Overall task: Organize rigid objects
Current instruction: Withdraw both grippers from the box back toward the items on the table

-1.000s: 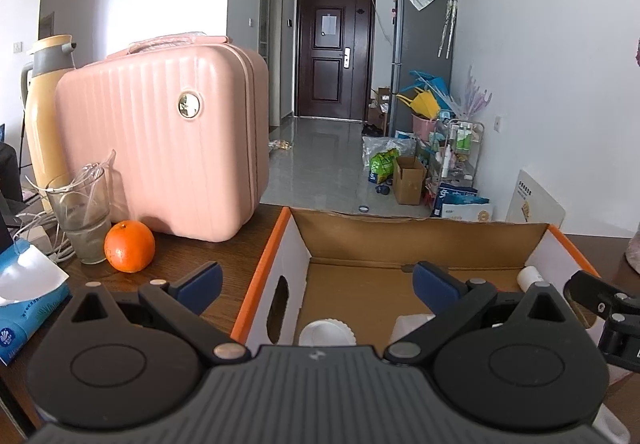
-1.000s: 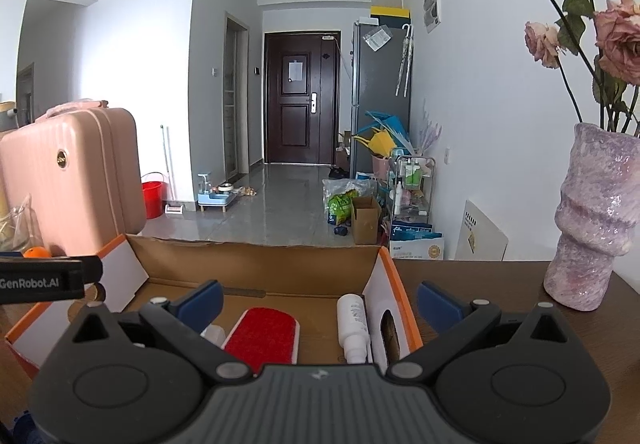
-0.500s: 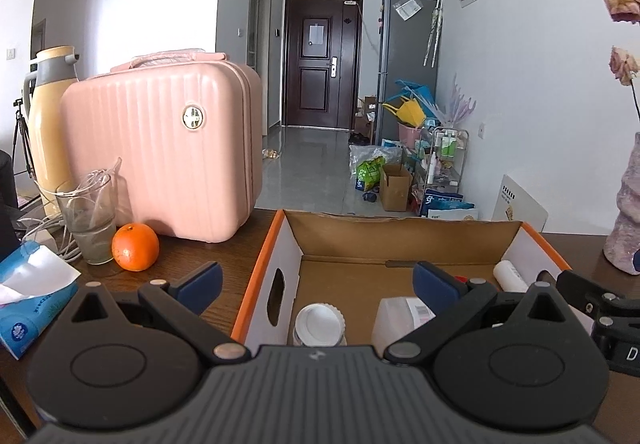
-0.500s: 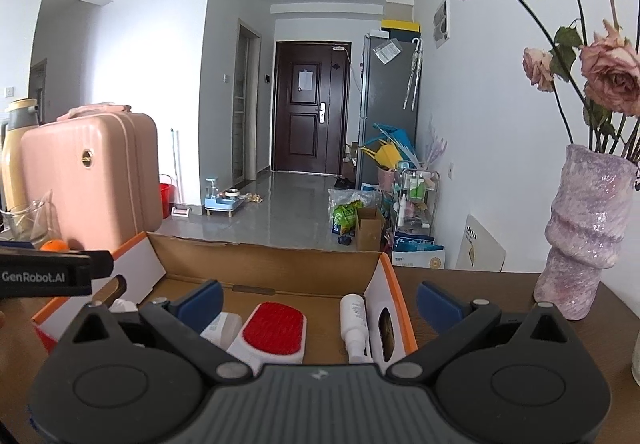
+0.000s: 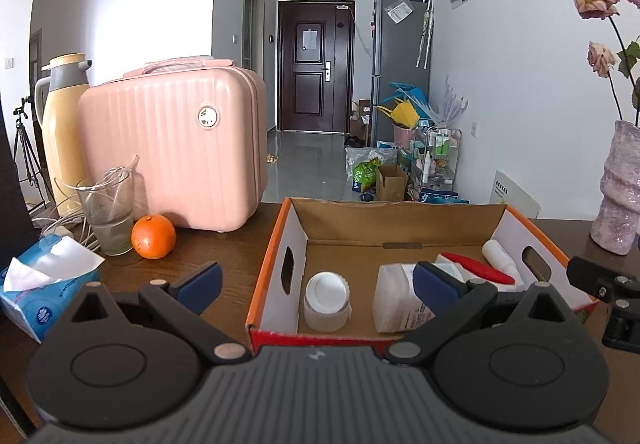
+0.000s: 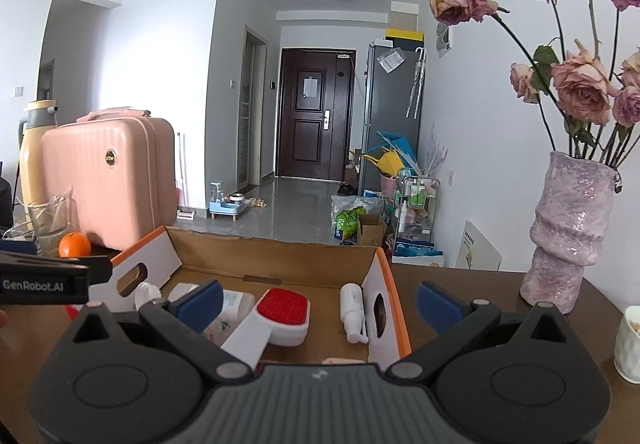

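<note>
An open cardboard box [image 5: 396, 222] [image 6: 280, 260] with orange edges sits on the dark wooden table. Inside it stand a white-capped jar [image 5: 326, 302], a translucent plastic container [image 5: 394, 298] [image 6: 236, 302], a red-and-white brush [image 6: 282, 310] [image 5: 476, 268] and a white spray bottle [image 6: 352, 310] [image 5: 498, 254]. My left gripper [image 5: 316, 284] is open, held above the box's near left corner with nothing between its fingers. My right gripper [image 6: 320, 296] is open too, above the box's near right side and empty.
Left of the box are an orange [image 5: 153, 237], a glass [image 5: 106, 215], a pink case [image 5: 176, 151], a yellow thermos [image 5: 62, 123] and a blue tissue pack [image 5: 44, 290]. A purple vase [image 6: 568, 240] with dried roses and a white cup [image 6: 628, 344] stand on the right.
Both grippers have risen and drawn back, so the box interior and its contents show more fully. Both stay open and empty.
</note>
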`<action>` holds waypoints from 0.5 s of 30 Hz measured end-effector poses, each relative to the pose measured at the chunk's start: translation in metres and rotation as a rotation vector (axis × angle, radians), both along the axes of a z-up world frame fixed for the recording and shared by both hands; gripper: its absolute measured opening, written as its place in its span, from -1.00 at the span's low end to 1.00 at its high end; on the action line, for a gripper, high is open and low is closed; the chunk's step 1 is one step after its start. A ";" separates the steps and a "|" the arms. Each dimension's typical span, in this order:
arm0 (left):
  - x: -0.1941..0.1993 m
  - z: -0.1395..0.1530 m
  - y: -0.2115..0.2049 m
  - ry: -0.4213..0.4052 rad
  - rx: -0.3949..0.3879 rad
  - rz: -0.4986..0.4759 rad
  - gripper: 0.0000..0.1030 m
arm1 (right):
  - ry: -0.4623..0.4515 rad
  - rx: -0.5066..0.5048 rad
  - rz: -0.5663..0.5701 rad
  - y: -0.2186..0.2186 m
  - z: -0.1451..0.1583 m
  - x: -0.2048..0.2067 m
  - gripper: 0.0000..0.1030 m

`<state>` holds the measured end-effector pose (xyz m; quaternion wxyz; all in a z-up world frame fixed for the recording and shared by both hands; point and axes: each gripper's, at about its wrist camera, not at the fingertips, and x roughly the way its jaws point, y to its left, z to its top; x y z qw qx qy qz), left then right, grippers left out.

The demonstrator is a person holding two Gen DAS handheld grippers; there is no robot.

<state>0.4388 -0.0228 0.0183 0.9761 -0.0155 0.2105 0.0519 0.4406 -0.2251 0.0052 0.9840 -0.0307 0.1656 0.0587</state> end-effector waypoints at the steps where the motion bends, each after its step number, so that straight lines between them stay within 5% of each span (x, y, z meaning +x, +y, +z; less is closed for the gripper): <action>1: -0.003 0.000 0.000 -0.001 -0.001 -0.002 1.00 | 0.001 -0.002 0.000 0.000 0.000 -0.003 1.00; 15: -0.052 -0.007 0.008 0.010 0.004 -0.013 1.00 | 0.023 -0.009 0.005 -0.006 -0.009 -0.047 1.00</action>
